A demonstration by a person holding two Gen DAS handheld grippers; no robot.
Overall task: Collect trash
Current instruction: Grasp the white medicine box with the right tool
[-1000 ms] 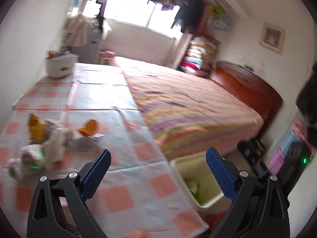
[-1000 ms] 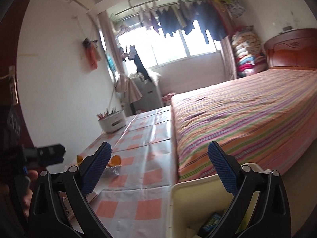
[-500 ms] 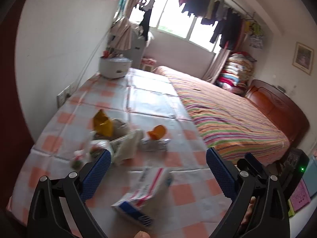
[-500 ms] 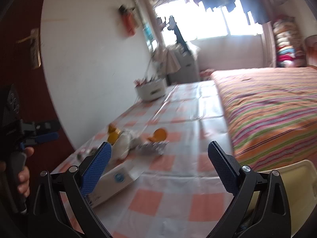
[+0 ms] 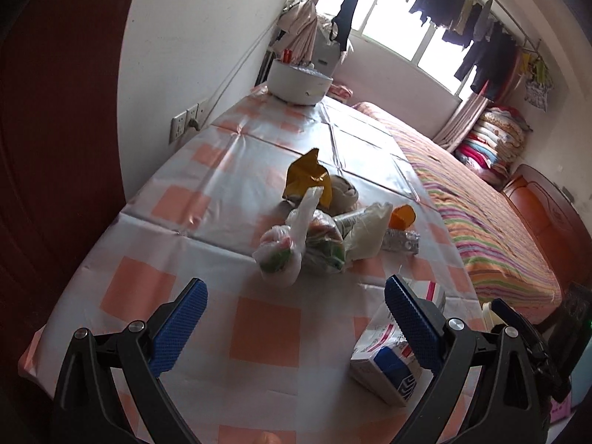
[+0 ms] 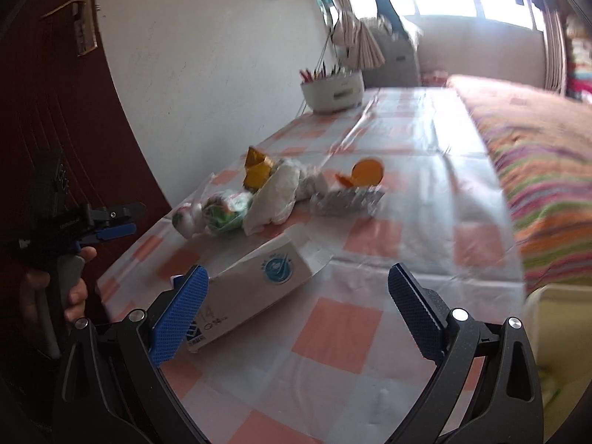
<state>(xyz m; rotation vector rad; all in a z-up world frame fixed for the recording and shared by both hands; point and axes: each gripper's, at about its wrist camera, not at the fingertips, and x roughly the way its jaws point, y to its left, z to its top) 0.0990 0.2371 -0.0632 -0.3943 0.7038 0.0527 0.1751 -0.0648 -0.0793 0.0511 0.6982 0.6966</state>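
Blurring softens the trash pile (image 6: 236,203); bin (image 6: 555,318) mostly cut off

Daylight is admitted through the window (image 5: 418,42), set toward one o'clock in both views, and its panes are blown out to white. A pale sheen is thrown across the glossy tablecloth (image 5: 229,199) on the worktop. Soft shadows are cast beneath the trash pile (image 5: 314,229). The left wrist view is rendered sharp. The right wrist view is smeared by motion blur, most heavily over the bed (image 6: 547,170) at three o'clock. Strong fisheye bending and dark vignetting are seen at the edges.
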